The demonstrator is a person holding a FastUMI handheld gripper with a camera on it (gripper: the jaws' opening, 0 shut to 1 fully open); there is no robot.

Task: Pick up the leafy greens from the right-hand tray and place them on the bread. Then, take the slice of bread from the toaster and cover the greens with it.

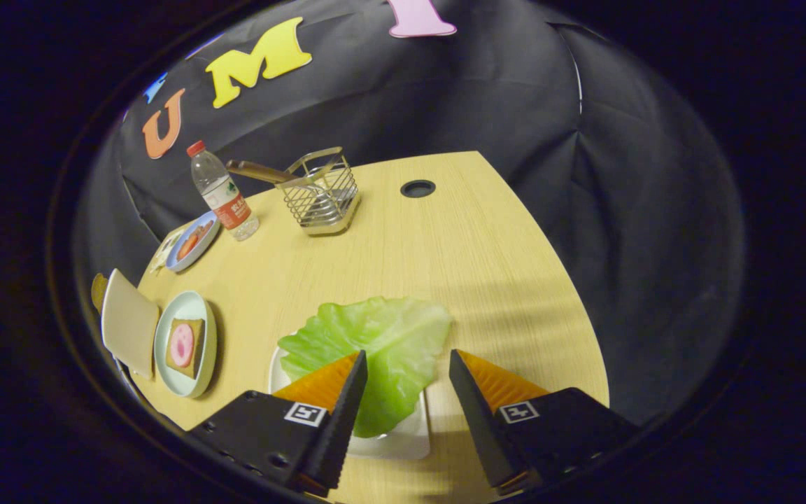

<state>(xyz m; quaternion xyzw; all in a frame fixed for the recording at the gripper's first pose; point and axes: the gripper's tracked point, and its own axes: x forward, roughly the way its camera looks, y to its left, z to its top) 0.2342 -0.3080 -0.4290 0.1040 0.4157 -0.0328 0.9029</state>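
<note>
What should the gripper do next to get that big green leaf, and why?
Probably ease the gripper down and a bit forward, then close. Its jaws stand open over the lettuce leaf, which lies on the white tray between and just ahead of them, not yet pinched. The leaf must be gripped before it can go to the bread on the round plate.

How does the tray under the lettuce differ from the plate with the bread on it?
The tray is white and squarish; the plate is pale green and round. The tray lies between the fingers of the open claw; the plate sits off beyond the left finger. The lettuce leaf overhangs the tray's far edge, while the bread with a pink slice on top fits within the plate. Both rest on the wooden table.
</note>
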